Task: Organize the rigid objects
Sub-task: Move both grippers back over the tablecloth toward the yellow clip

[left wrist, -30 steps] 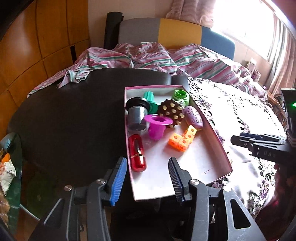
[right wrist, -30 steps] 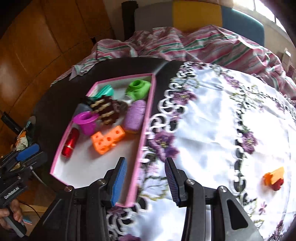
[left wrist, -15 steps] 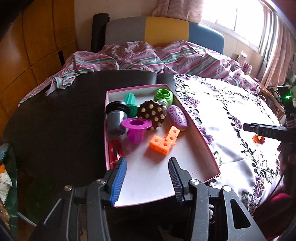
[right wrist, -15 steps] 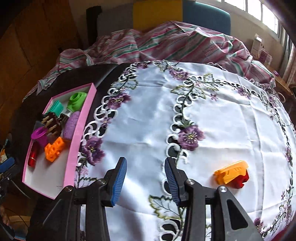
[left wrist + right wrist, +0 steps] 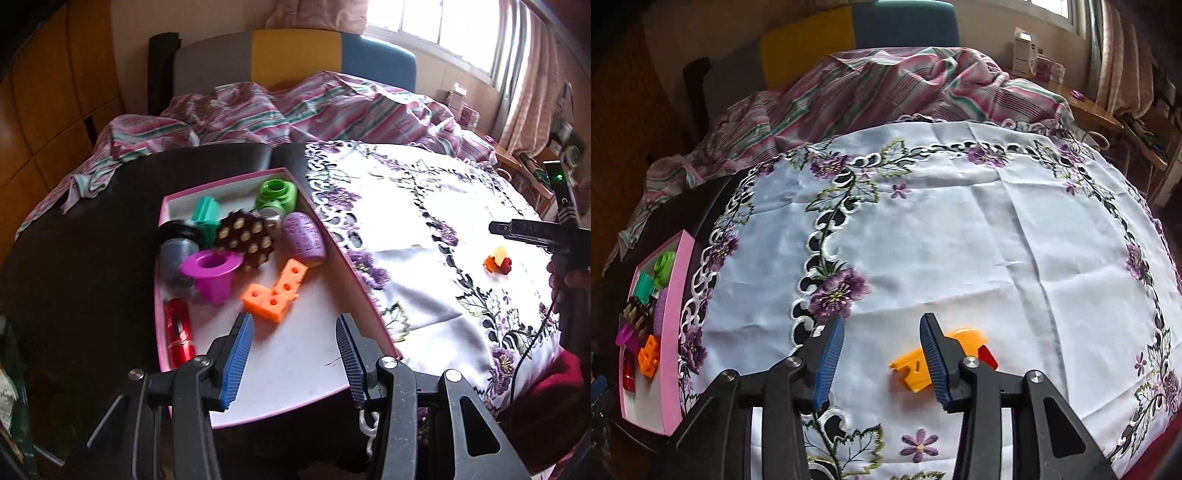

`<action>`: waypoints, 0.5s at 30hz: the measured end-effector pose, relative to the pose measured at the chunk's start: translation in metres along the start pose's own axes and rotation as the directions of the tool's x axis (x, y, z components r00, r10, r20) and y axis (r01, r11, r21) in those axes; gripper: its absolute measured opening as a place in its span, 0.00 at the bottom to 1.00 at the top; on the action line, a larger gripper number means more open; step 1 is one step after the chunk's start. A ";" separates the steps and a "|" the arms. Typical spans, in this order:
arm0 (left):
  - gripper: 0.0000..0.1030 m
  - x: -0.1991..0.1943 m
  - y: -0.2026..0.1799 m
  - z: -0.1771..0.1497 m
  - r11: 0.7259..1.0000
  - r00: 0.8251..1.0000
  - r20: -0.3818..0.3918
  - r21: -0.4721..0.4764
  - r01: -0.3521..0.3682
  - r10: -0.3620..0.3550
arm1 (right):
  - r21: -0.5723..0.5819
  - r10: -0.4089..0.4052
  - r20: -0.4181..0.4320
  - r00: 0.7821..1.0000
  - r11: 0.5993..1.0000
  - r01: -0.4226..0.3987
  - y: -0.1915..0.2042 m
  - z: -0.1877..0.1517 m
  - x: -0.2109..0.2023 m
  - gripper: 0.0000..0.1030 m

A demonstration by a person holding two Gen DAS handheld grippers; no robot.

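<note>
We centre our right gripper (image 5: pixel 882 354), jaws open and empty, over the partly hidden, seemingly orange-and-red toy (image 5: pixel 912 371) before closing.

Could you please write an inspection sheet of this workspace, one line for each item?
Surface: dark table, with a white embroidered cloth over its right part.
Job's things: pink tray on the dark part holds an orange block, red tube, magenta cup, brown studded ball, purple oval, green piece, teal piece and grey cup. An orange and red toy lies alone on the cloth.
Clutter: striped bedding behind the table.
Grippers: left gripper open, empty, above the tray; right gripper open, empty, over the toy, not gripping it.
Cables: thin black cable at the right edge.
Surroundings: chair, window, curtain.
</note>
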State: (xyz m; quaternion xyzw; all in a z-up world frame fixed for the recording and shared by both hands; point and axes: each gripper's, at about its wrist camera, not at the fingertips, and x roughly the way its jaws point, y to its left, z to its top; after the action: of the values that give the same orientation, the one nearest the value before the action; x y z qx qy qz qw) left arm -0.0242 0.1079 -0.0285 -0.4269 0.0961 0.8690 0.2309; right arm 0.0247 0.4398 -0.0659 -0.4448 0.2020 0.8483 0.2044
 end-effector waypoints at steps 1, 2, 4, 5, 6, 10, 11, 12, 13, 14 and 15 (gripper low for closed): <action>0.46 0.001 -0.004 0.003 1.000 1.000 0.000 0.009 0.004 -0.004 | 0.022 0.001 0.001 1.000 1.000 -0.001 -0.006 -0.001 0.001 0.42; 0.46 0.003 -0.009 0.005 1.000 1.000 -0.001 0.017 0.011 -0.011 | 0.044 0.006 -0.001 1.000 0.999 -0.006 -0.012 -0.001 0.002 0.42; 0.46 0.009 -0.018 0.011 0.999 1.000 -0.009 0.032 0.030 -0.029 | 0.082 0.013 -0.007 1.000 0.997 -0.012 -0.022 -0.002 0.004 0.42; 0.46 0.011 -0.024 0.015 0.998 0.999 -0.013 0.043 0.039 -0.039 | 0.104 0.014 -0.010 1.000 0.995 -0.013 -0.027 -0.002 0.004 0.42; 0.46 0.015 -0.031 0.019 0.997 0.999 -0.015 0.059 0.051 -0.050 | 0.123 0.018 -0.012 1.000 0.992 -0.017 -0.031 -0.002 0.004 0.42; 0.46 0.029 -0.066 0.035 0.985 0.995 -0.022 0.138 0.103 -0.100 | 0.203 0.042 0.005 0.999 0.978 -0.042 -0.050 0.002 -0.003 0.42; 0.46 0.032 -0.076 0.039 0.980 0.993 -0.030 0.158 0.117 -0.114 | 0.234 0.053 0.006 0.999 0.971 -0.053 -0.056 0.002 -0.004 0.42; 0.46 0.037 -0.087 0.042 0.974 0.990 -0.039 0.182 0.138 -0.133 | 0.263 0.064 0.005 0.998 0.963 -0.063 -0.062 0.001 -0.004 0.42; 0.46 0.041 -0.098 0.045 0.966 0.987 -0.042 0.204 0.159 -0.154 | 0.289 0.068 0.005 0.998 0.955 -0.066 -0.068 0.001 -0.005 0.42; 0.46 0.046 -0.110 0.048 0.957 0.984 -0.046 0.230 0.177 -0.171 | 0.306 0.065 0.005 0.998 0.950 -0.063 -0.072 0.001 -0.006 0.42; 0.46 0.051 -0.122 0.050 0.949 0.981 -0.059 0.249 0.192 -0.183 | 0.320 0.060 0.007 0.998 0.945 -0.059 -0.075 0.002 -0.007 0.42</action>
State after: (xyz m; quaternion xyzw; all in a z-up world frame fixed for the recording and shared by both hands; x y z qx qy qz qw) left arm -0.0272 0.2493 -0.0343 -0.4162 0.1694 0.8161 0.3635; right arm 0.0670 0.5023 -0.0713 -0.4007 0.3508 0.8093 0.2478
